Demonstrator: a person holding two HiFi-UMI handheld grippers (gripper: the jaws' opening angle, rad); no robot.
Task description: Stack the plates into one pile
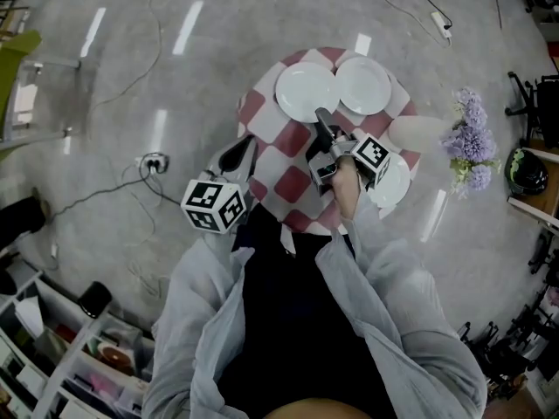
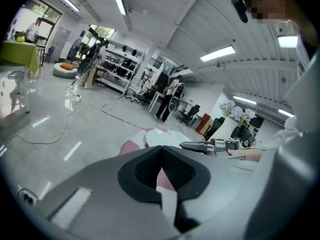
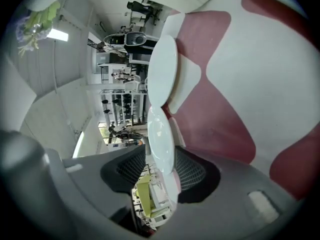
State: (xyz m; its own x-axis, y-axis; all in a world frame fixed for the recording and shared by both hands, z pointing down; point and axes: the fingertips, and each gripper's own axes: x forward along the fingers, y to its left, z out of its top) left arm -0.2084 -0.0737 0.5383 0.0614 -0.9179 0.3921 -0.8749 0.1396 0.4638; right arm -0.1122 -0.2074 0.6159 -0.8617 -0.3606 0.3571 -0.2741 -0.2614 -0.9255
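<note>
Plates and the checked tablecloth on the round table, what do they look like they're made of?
The plates look like glazed white ceramic or porcelain: smooth, glossy surfaces with soft light reflections and a thin rim. Hard plastic such as melamine can't be ruled out by look alone. The tablecloth looks like matte woven fabric in red and white checks, with no glare on it.
</note>
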